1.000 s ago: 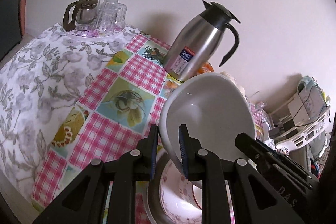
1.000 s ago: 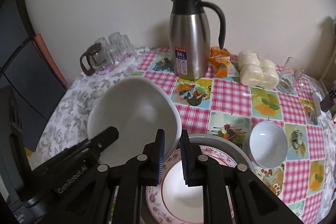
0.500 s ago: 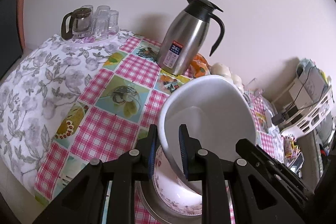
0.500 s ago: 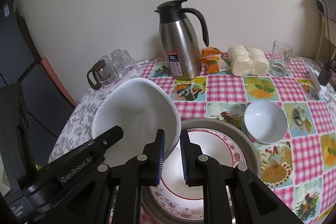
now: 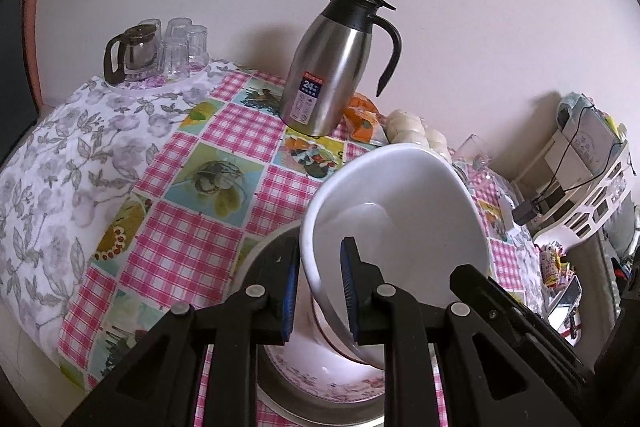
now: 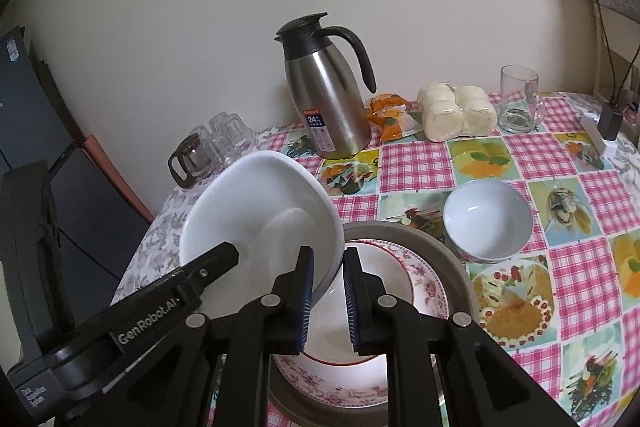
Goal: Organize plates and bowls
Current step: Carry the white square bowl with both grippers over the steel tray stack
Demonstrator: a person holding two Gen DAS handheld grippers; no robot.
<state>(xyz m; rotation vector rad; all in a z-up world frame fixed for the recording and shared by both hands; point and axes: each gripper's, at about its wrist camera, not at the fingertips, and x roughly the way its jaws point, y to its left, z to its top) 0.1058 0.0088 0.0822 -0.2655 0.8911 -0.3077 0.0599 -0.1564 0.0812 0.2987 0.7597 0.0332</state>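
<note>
A large white bowl (image 5: 400,211) hangs tilted above a floral plate (image 6: 424,279), which lies on a grey metal plate (image 6: 452,259). My left gripper (image 5: 320,247) is shut on the bowl's rim at one side. My right gripper (image 6: 327,255) is shut on the opposite rim of the same bowl (image 6: 260,211). Each gripper shows in the other's view, on the far rim. A small white bowl (image 6: 486,223) stands on the table, touching the metal plate on its right. The floral plate (image 5: 332,379) is partly hidden under the big bowl.
A steel thermos jug (image 6: 328,99) stands at the back by the wall, with an orange packet (image 6: 390,115), wrapped buns (image 6: 456,111) and a glass mug (image 6: 520,99) to its right. A glass teapot with tumblers (image 5: 152,51) sits far left. A white rack (image 5: 592,179) stands beyond the table.
Both grippers have carried the big bowl sideways together above the plate stack and rolled a little. More of the floral plate and small bowl shows now. Both grips are unchanged.
</note>
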